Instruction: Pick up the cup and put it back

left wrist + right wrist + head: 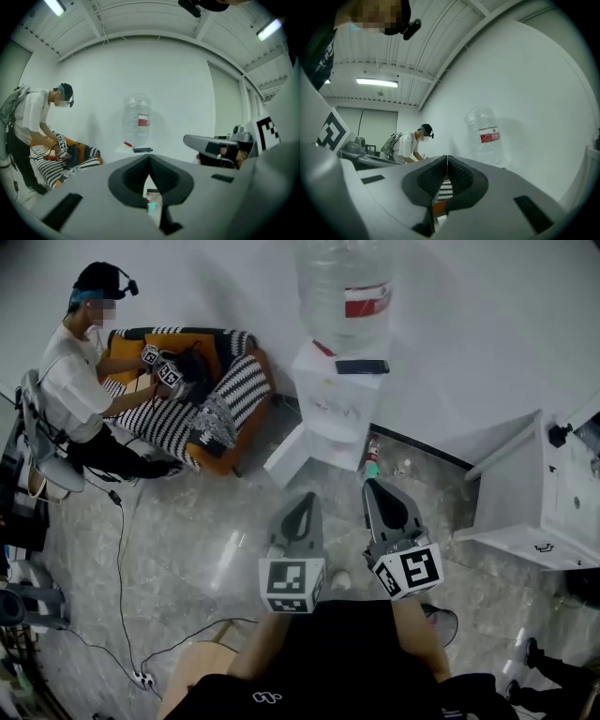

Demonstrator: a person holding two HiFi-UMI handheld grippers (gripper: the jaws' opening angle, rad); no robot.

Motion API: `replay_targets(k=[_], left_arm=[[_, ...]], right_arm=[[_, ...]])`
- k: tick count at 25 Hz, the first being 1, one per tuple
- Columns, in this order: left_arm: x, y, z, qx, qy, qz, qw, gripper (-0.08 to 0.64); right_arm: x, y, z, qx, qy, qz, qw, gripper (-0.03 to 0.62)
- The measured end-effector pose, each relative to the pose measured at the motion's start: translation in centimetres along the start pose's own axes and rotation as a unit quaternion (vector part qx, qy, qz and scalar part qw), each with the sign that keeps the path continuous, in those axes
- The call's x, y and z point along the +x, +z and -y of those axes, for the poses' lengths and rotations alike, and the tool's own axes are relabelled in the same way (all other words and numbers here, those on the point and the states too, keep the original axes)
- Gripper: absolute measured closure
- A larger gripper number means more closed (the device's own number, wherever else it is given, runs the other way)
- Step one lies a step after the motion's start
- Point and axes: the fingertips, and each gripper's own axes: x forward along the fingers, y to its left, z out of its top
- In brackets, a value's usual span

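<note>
I cannot make out a cup in any view. My left gripper (298,506) and right gripper (376,489) hang side by side over the floor, pointed at a white water dispenser (330,404). Both are shut with nothing between the jaws. The dispenser carries a large clear bottle (344,287), and a dark phone (362,367) lies on its top. A small green and red object (372,465) stands at its foot, just beyond the right gripper's tip. In the left gripper view the jaws (150,159) meet below the bottle (137,119). In the right gripper view the jaws (447,159) also meet.
A person (75,381) bends over a striped orange sofa (225,413) at the back left, holding marker cubes. A white cabinet (539,493) stands at the right. A cable (120,568) runs across the floor to a power strip (142,678). A chair (42,460) stands at the left edge.
</note>
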Motion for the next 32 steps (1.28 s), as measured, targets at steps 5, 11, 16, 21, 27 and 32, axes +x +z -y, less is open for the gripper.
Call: replay_targets(k=[5,11,16,21,27,32], left_arm=[[1.6,-3.2,-4.9,-0.058,0.013,-0.045,0.9972,0.548],[5.7,-4.4,-10.0,-0.066,-0.005,-0.077,0.9948,0.548],[9.1,-4.7,-15.2,-0.07,-0.035,-0.107,0.9911,0.548],[13.9,-5.4,-19.7,-0.087,-0.059,-0.123,0.9868,0.548],[19.3,-6.6,-19.3,-0.068,-0.097,-0.128,0.9846,0.548],[23.0,-12.3,-16.9,-0.064,-0.107,-0.158,0.9796,0.548]], right_arm=[[3.8,-0.1,0.4,-0.021,-0.002,-0.002,1.0,0.581],[9.6,-2.3,4.5,0.003,-0.051,-0.022,0.998,0.581],[16.2,-2.5,5.0,0.019,-0.067,-0.01,0.998,0.581],[20.3,-3.7,2.6,0.016,-0.056,-0.021,0.998,0.58],[20.6,-7.7,5.7,0.012,-0.091,-0.065,0.994,0.58],[20.4,-14.1,8.8,0.027,-0.089,-0.101,0.991,0.58]])
